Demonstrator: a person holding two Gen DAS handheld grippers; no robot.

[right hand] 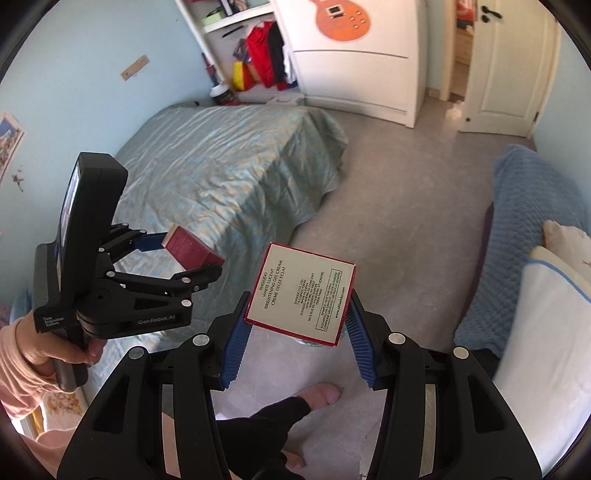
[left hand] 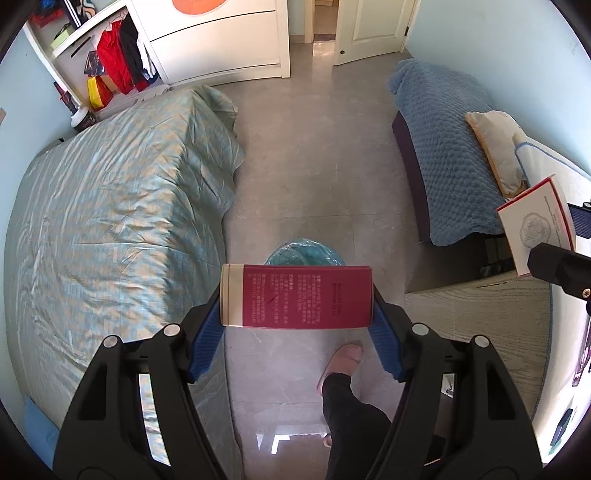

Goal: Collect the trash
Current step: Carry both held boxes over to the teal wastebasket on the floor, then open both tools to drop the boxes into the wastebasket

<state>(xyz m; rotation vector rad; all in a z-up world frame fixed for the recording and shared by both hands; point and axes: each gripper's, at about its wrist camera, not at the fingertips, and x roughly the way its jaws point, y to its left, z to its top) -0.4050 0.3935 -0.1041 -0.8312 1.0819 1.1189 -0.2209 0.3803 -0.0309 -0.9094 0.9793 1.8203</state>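
Note:
My left gripper [left hand: 297,299] is shut on a dark red box [left hand: 295,297] with a beige end, held crosswise above the floor. Just beyond it is a round bin with a blue bag liner [left hand: 304,254], partly hidden by the box. My right gripper [right hand: 299,301] is shut on a white box with red edges [right hand: 301,295], printed with black text. That white box shows at the right edge of the left wrist view [left hand: 535,229]. The left gripper with the red box [right hand: 192,251] shows at the left of the right wrist view.
A bed with a green-checked cover [left hand: 110,206] lies to the left. A bench with a blue blanket [left hand: 447,155] and cushions is on the right. A wooden cabinet [left hand: 480,321] stands near right. My slippered foot [left hand: 341,360] is on the grey floor. A wardrobe [left hand: 221,37] and open door [left hand: 369,29] are far back.

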